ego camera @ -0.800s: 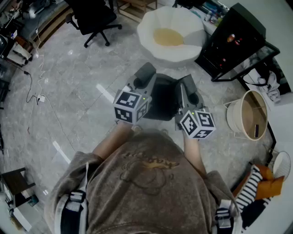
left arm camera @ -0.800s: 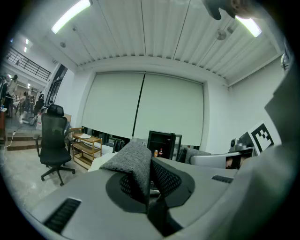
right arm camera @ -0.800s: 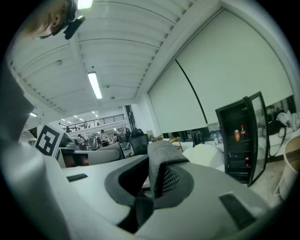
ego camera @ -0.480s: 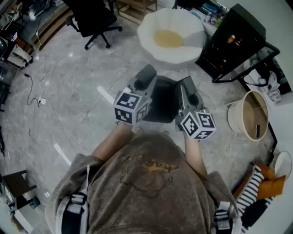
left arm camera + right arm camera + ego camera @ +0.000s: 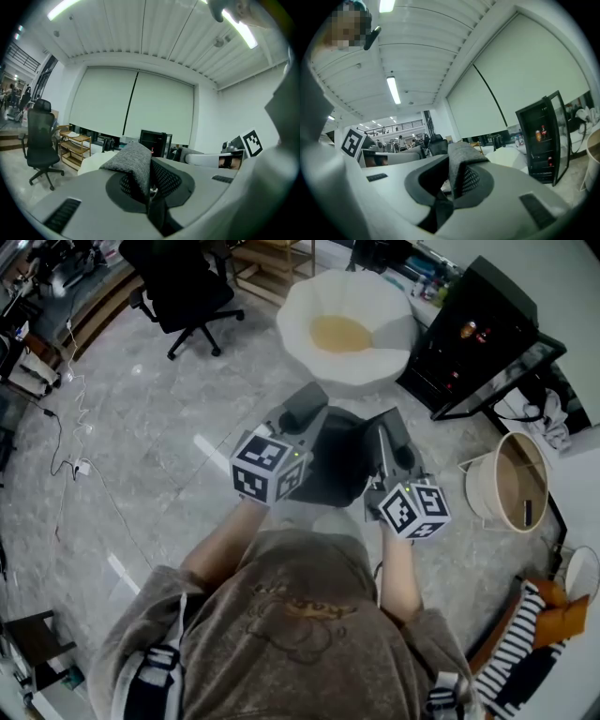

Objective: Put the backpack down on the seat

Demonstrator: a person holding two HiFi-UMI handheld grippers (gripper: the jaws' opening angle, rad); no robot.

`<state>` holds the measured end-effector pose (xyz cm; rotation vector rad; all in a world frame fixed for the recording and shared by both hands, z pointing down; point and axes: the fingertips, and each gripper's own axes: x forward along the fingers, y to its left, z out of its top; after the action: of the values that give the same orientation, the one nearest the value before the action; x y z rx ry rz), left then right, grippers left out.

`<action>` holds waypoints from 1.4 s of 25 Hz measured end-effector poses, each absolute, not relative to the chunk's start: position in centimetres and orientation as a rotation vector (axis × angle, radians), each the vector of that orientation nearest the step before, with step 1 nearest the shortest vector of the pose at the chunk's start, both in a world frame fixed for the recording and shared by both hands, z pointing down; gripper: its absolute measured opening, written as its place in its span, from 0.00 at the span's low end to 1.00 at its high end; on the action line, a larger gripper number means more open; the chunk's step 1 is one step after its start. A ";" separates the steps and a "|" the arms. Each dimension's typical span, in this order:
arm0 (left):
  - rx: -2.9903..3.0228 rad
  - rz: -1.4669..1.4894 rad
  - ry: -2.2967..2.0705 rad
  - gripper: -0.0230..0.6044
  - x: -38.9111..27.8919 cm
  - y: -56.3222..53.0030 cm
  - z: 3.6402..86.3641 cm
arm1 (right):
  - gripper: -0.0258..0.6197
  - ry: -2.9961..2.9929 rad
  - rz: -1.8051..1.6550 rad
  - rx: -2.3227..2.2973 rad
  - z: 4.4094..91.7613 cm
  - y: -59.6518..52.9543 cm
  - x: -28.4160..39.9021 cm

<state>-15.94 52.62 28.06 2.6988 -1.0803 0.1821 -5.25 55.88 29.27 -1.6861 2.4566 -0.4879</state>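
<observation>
A black backpack (image 5: 339, 460) hangs in front of me between the two grippers, above the marble floor. My left gripper (image 5: 305, 411) is shut on a grey woven strap (image 5: 133, 164) with black mesh backing. My right gripper (image 5: 392, 432) is shut on the other grey strap (image 5: 459, 164). Both grippers point roughly level. The seat (image 5: 380, 367), a round white chair with a yellow cushion (image 5: 339, 334), stands just beyond the backpack. The lower part of the backpack is hidden behind the grippers and my body.
A black office chair (image 5: 178, 282) stands at the far left and a black glass-door cabinet (image 5: 478, 334) right of the seat. A round white basket (image 5: 511, 474) sits at right, striped clothing (image 5: 525, 652) at lower right. Cables (image 5: 70, 427) trail across the floor at left.
Both grippers keep their hold on the straps. The backpack and the seat have drawn slightly closer together in the head view.
</observation>
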 end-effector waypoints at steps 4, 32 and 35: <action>2.731 0.187 -1.050 0.09 -16.1 51.8 27.5 | 0.08 2.441 -0.476 -1.704 28.8 54.8 -5.6; 2.658 0.239 -1.048 0.09 -12.3 37.7 31.6 | 0.08 2.476 -0.560 -1.655 32.1 40.9 -2.4; 2.647 0.242 -1.042 0.09 -11.5 35.7 31.6 | 0.08 2.492 -0.562 -1.630 32.0 38.9 -1.6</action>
<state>-11.52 35.69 31.62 2.6471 -1.0423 0.2416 -1.62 38.86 32.04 -1.6300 2.4917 -0.5616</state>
